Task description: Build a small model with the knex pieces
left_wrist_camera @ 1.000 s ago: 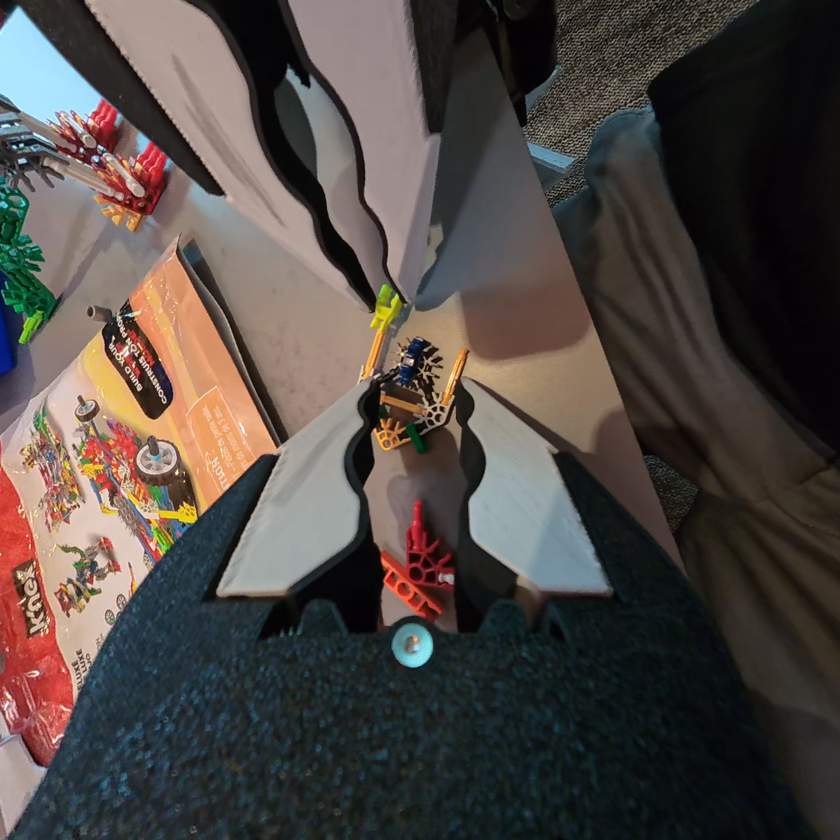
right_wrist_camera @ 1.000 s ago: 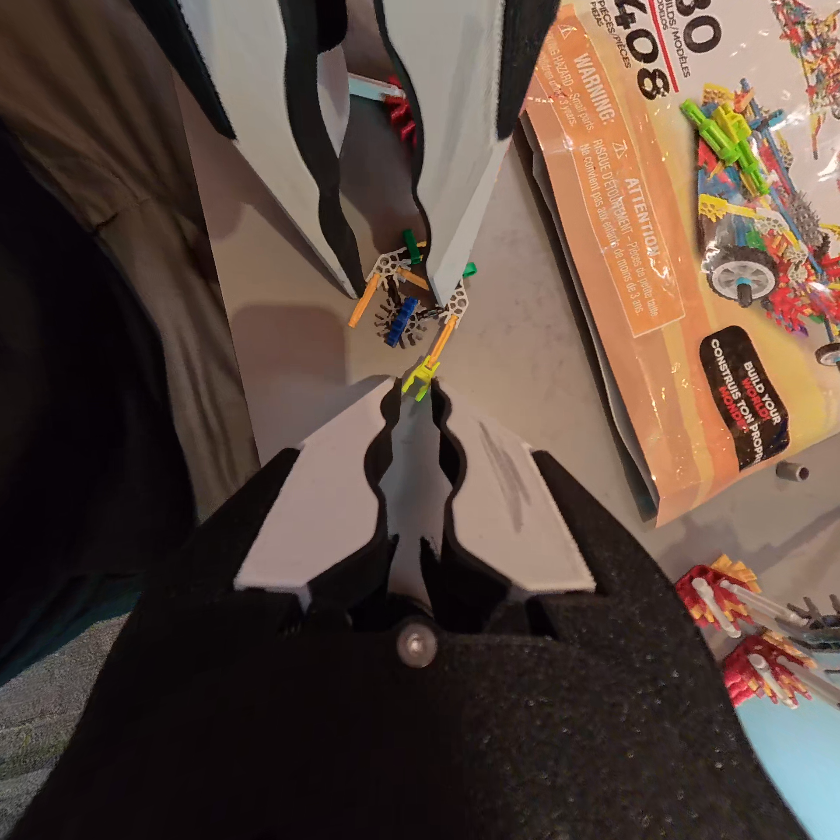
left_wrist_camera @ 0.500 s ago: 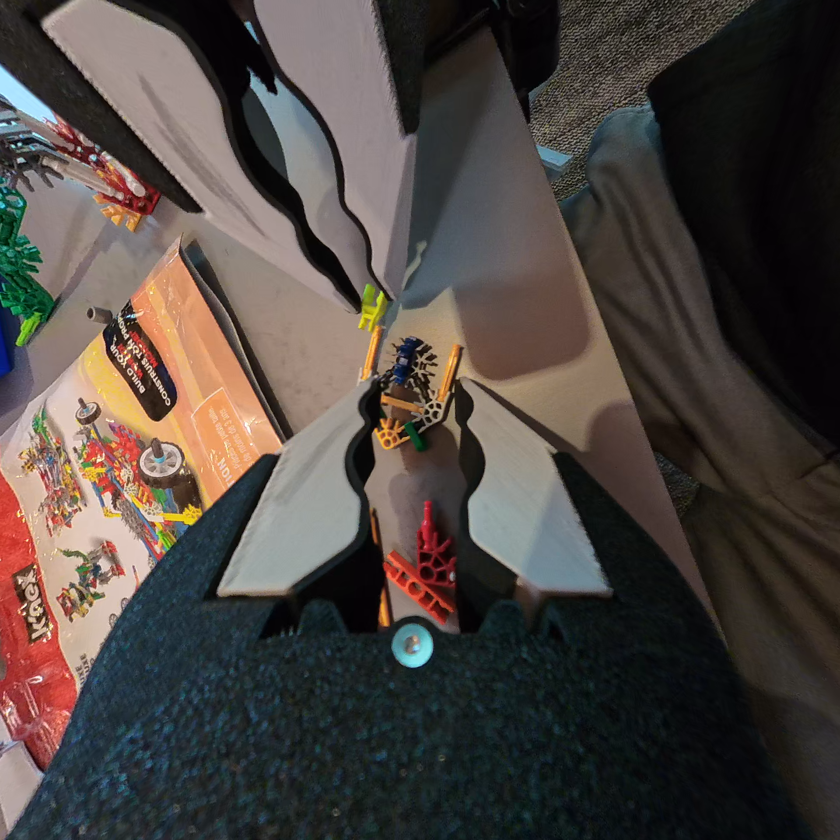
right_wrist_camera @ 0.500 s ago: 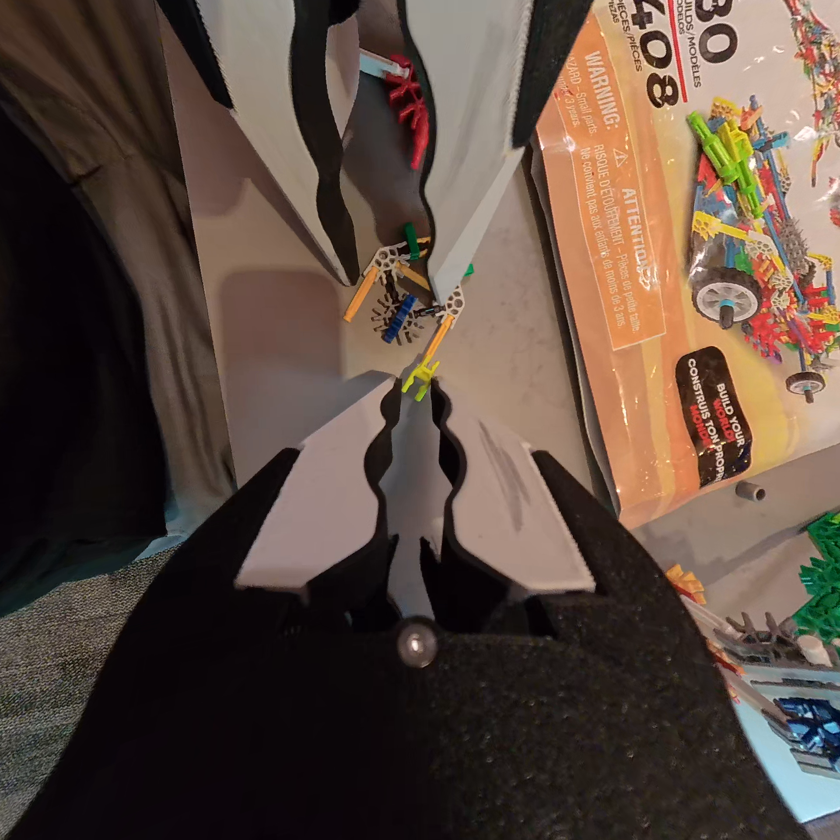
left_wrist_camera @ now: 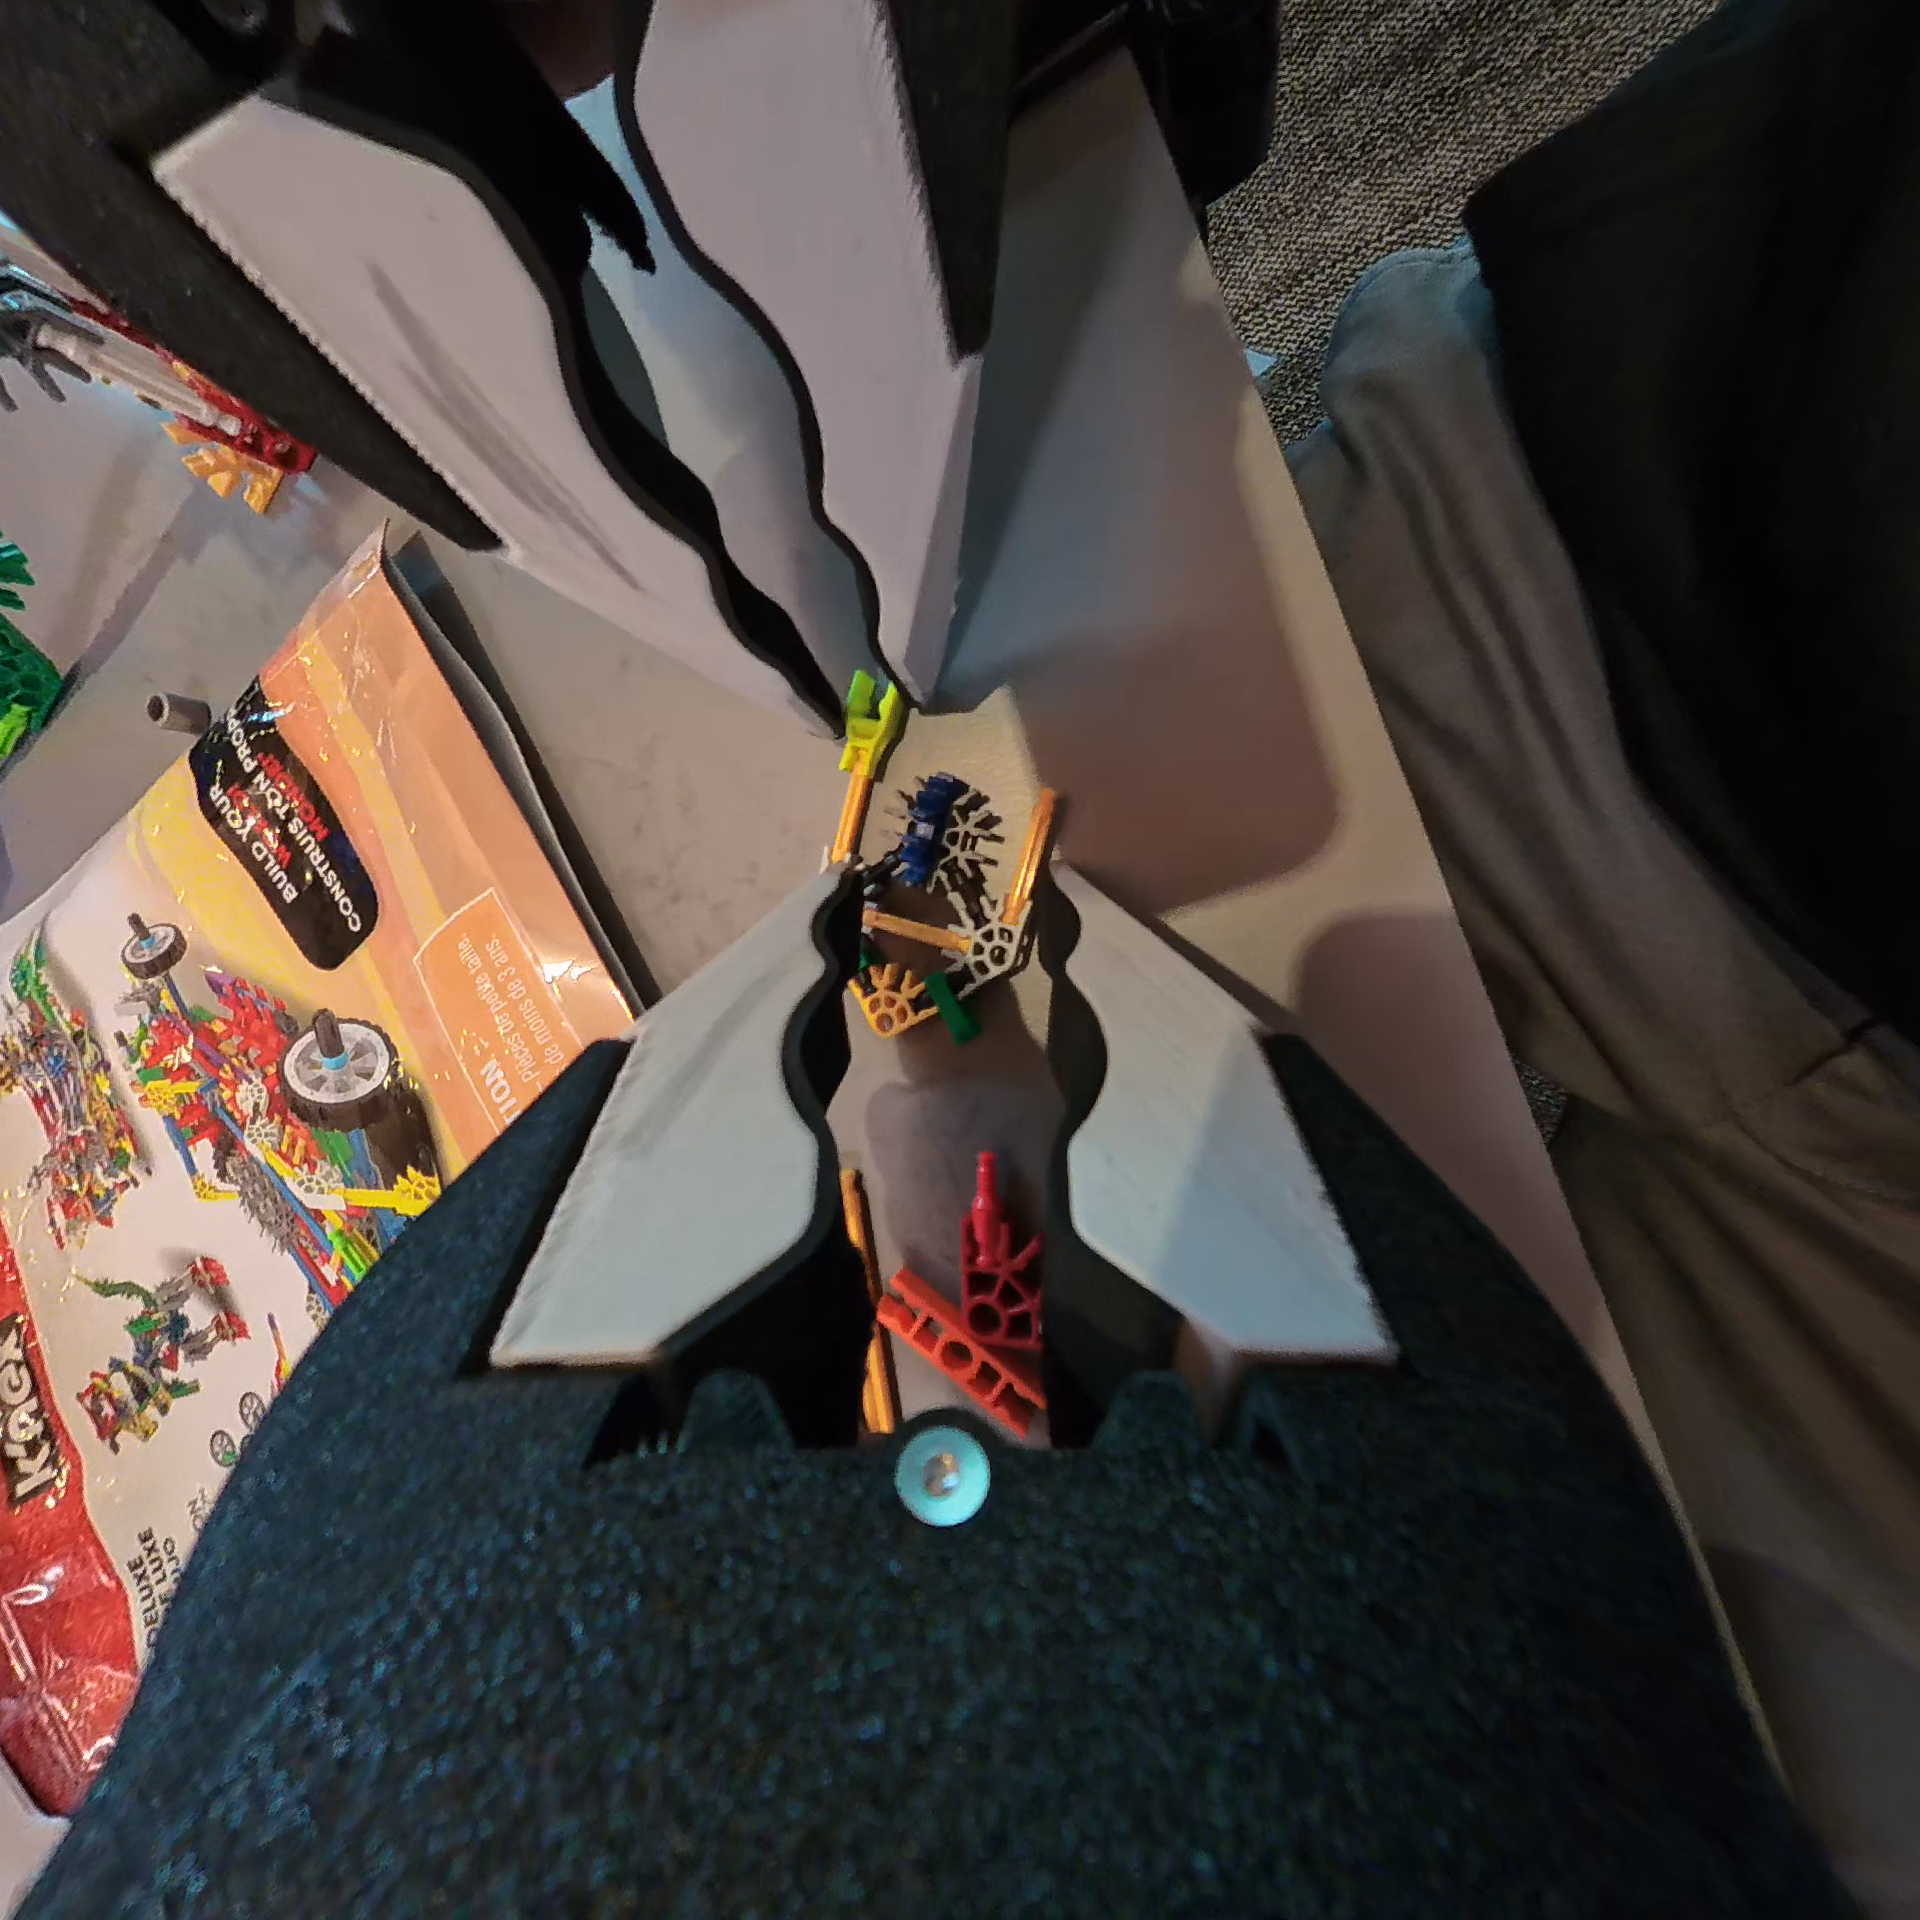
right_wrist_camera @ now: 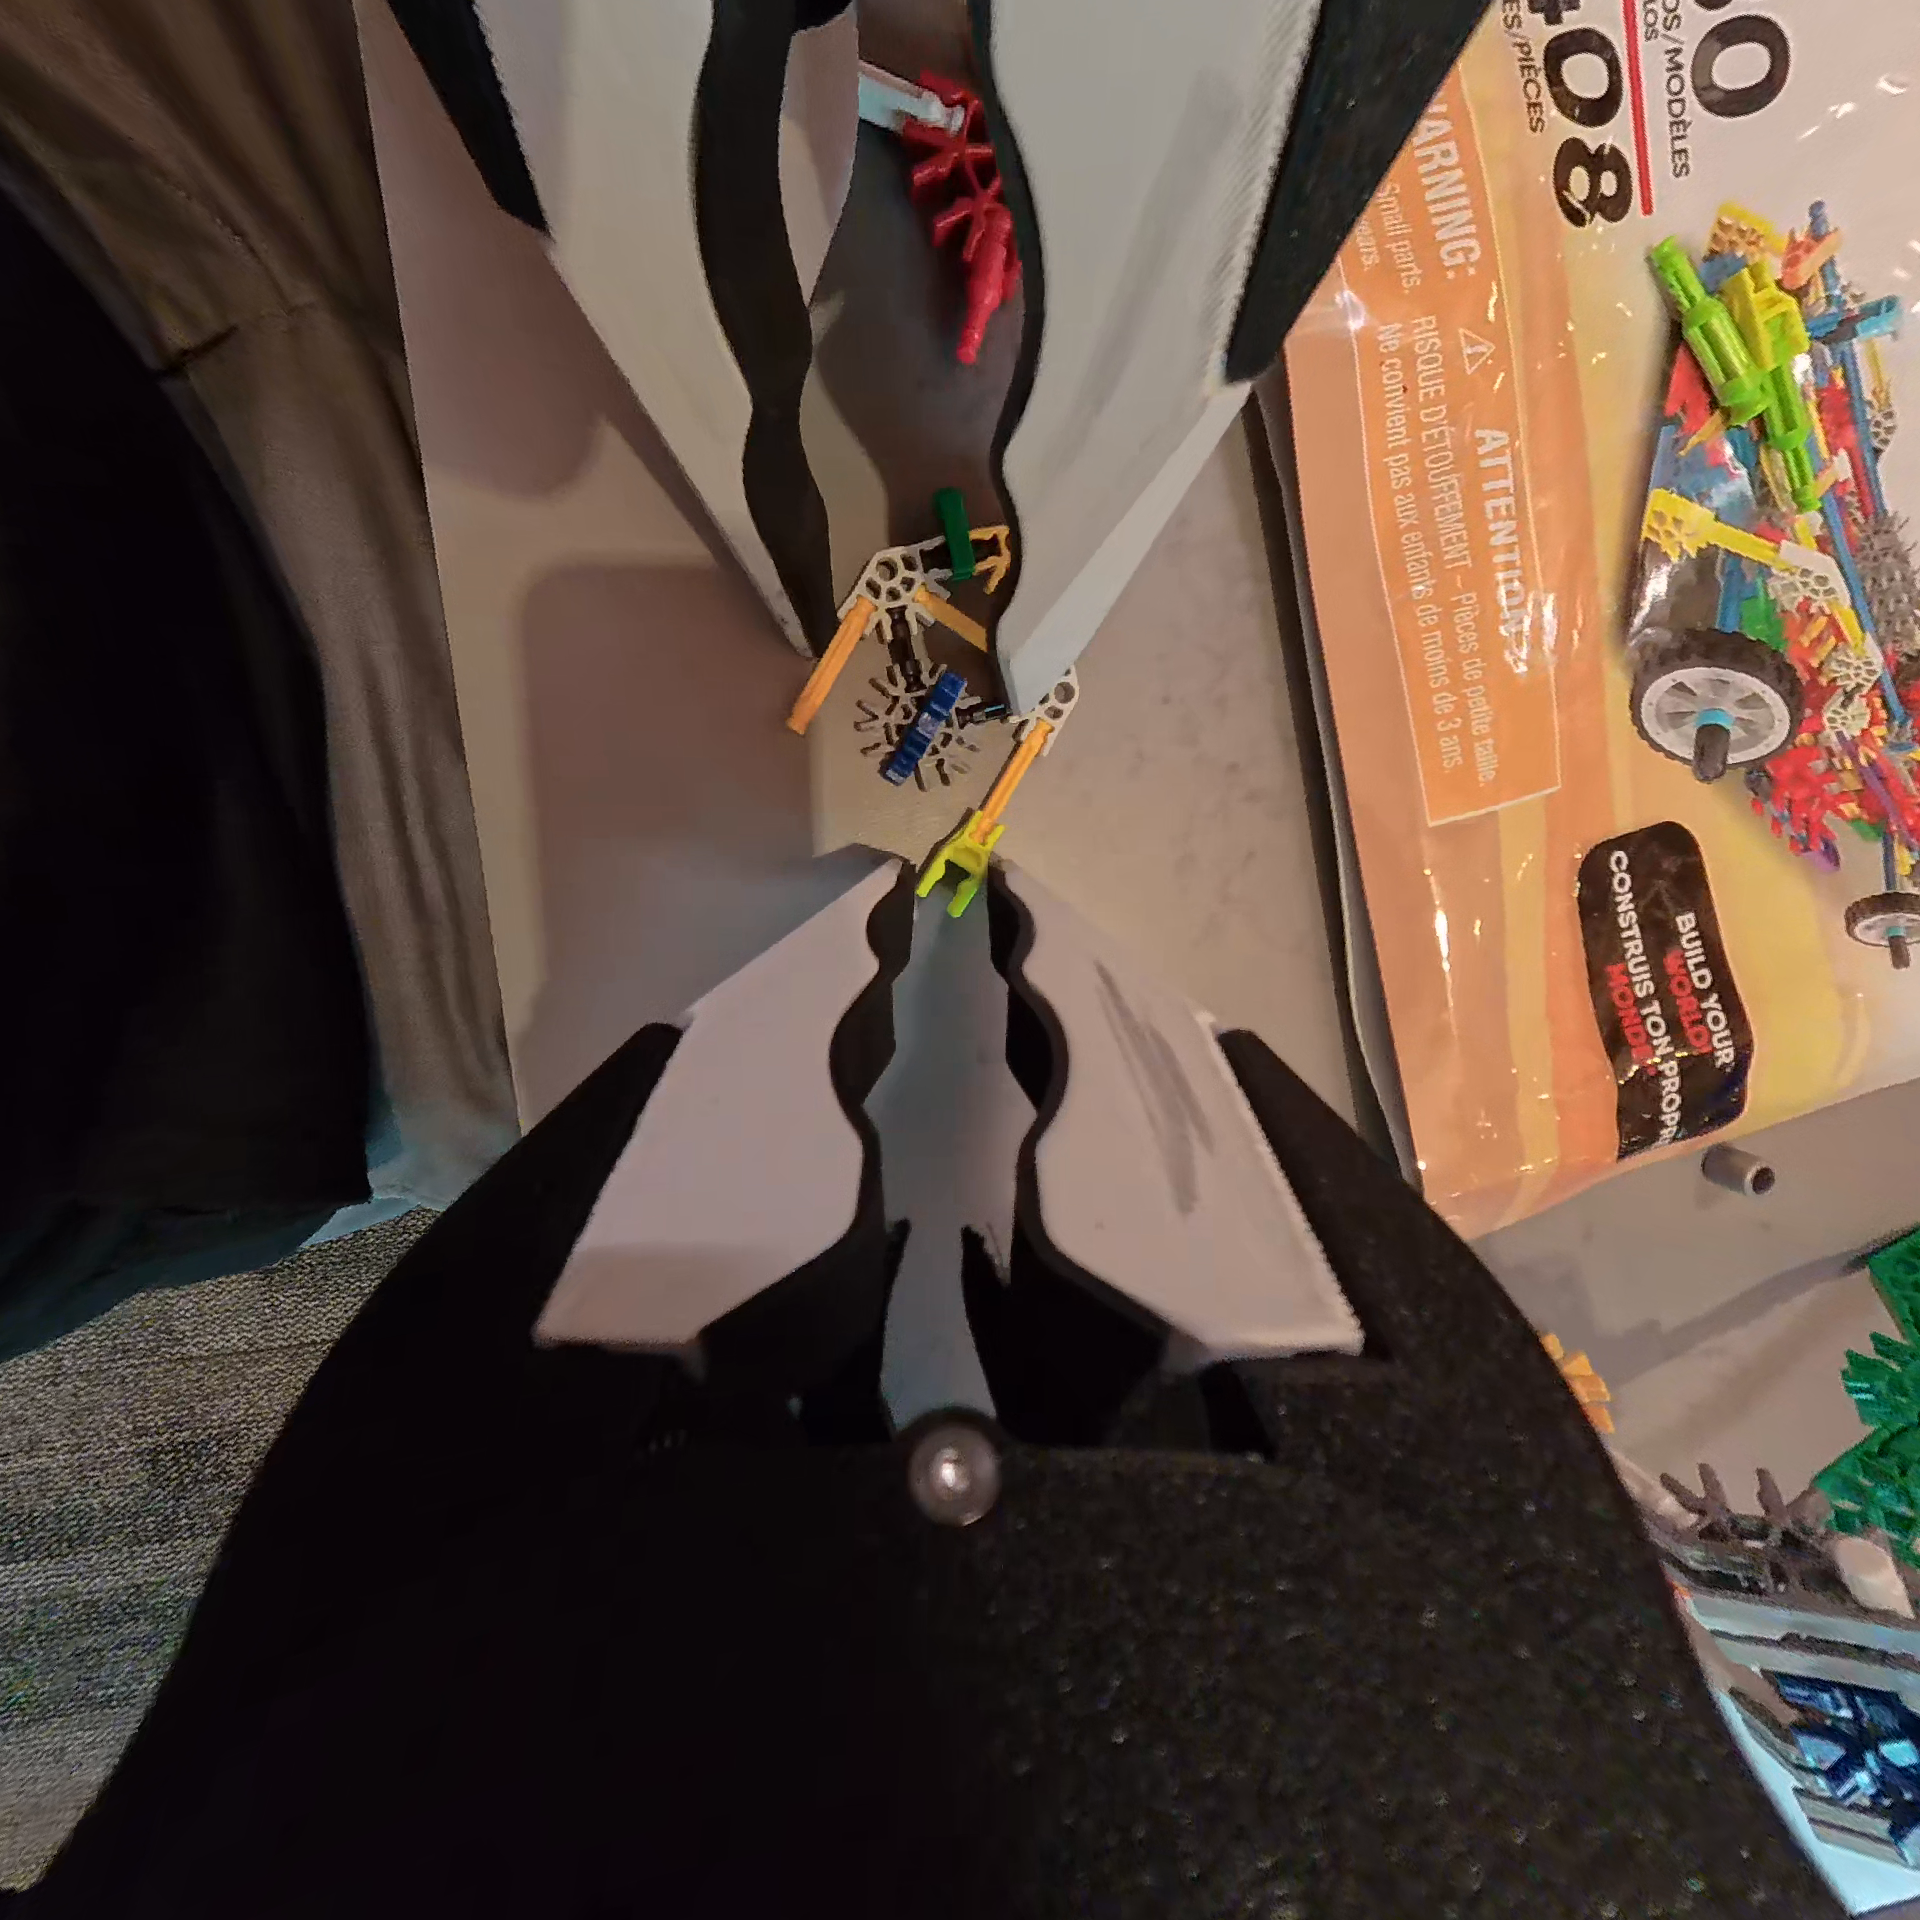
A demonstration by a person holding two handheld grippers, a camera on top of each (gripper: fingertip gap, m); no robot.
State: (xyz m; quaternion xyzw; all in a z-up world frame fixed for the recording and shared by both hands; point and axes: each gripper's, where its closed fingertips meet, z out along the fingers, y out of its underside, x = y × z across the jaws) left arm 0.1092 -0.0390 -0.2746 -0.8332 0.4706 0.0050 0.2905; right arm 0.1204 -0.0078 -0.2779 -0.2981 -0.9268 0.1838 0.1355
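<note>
The left gripper [left_wrist_camera: 940,899] sits low at the centre of its view, fingers apart on either side of a small rod-and-connector assembly [left_wrist_camera: 951,883] made of orange rods, white and yellow connectors, a green piece and a blue gear; whether the fingertips actually touch it cannot be told. The right gripper [right_wrist_camera: 940,878] reaches in from the opposite side, its tips only narrowly apart around the lime-green clip [right_wrist_camera: 958,864] at the end of one orange rod; whether they pinch it is not clear.

The assembly lies on a pale grey desk [left_wrist_camera: 665,748], near the desk's edge. Beyond that edge, speckled grey carpet [right_wrist_camera: 125,1455] shows at the lower left of the right wrist view, along with a person's grey trousers [left_wrist_camera: 1558,831] at the right of the left wrist view.

A printed plastic bag [right_wrist_camera: 1558,623], orange and yellow with pictures of toy models, lies flat on the desk at the upper right of the right wrist view. Loose red connector pieces [left_wrist_camera: 987,1309] rest between the left gripper's fingers, close to its body. A small grey tube [right_wrist_camera: 1737,1174] lies by the bag's corner, and green pieces [right_wrist_camera: 1886,1403] are heaped at the right edge.
</note>
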